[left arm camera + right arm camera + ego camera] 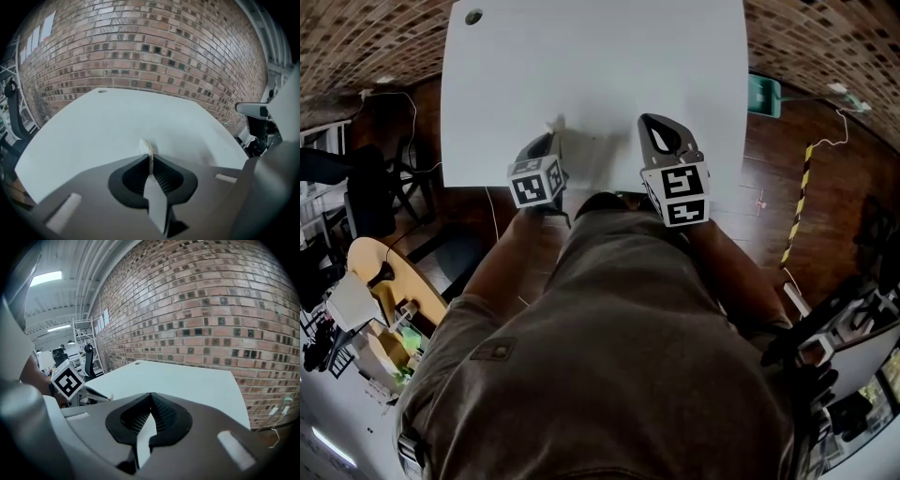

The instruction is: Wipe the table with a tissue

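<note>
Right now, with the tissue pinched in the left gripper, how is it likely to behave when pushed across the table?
The tissue is probably floppy: only a thin edge pokes past the shut left gripper. It likely weighs little, so it should slide easily on the smooth white table.

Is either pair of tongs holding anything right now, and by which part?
The left tongs are shut on the tissue, with only a small white bit poking past their tips; the rest is hidden. The right tongs are shut on nothing.
</note>
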`<state>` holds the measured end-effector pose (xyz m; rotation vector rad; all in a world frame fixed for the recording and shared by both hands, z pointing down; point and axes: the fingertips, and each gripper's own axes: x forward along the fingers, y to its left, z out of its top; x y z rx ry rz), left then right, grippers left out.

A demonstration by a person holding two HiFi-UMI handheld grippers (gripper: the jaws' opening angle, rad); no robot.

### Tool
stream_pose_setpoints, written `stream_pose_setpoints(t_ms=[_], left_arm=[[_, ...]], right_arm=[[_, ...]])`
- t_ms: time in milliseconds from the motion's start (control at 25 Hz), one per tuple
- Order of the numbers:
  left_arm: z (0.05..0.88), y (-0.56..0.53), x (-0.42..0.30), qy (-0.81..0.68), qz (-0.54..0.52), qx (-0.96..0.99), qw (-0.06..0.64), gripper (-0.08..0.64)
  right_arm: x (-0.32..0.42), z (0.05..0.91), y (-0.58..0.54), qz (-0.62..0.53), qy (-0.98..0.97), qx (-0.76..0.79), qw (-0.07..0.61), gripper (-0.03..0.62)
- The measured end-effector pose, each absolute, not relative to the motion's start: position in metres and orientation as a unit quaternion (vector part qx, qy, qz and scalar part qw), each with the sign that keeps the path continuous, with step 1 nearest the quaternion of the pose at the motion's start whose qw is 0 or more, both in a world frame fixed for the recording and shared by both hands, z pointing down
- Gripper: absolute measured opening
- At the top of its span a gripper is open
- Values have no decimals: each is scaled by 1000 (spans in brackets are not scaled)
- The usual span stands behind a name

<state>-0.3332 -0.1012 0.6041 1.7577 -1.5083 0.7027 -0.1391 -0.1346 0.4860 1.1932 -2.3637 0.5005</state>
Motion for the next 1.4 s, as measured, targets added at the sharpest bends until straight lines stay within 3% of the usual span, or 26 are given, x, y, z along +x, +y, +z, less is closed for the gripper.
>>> stream_pose_setpoints(t_ms=[1400], left_arm=[[613, -100, -240, -511, 315, 723, 342, 28]], right_arm=[[-59, 486, -123, 197, -822, 492, 208, 14]])
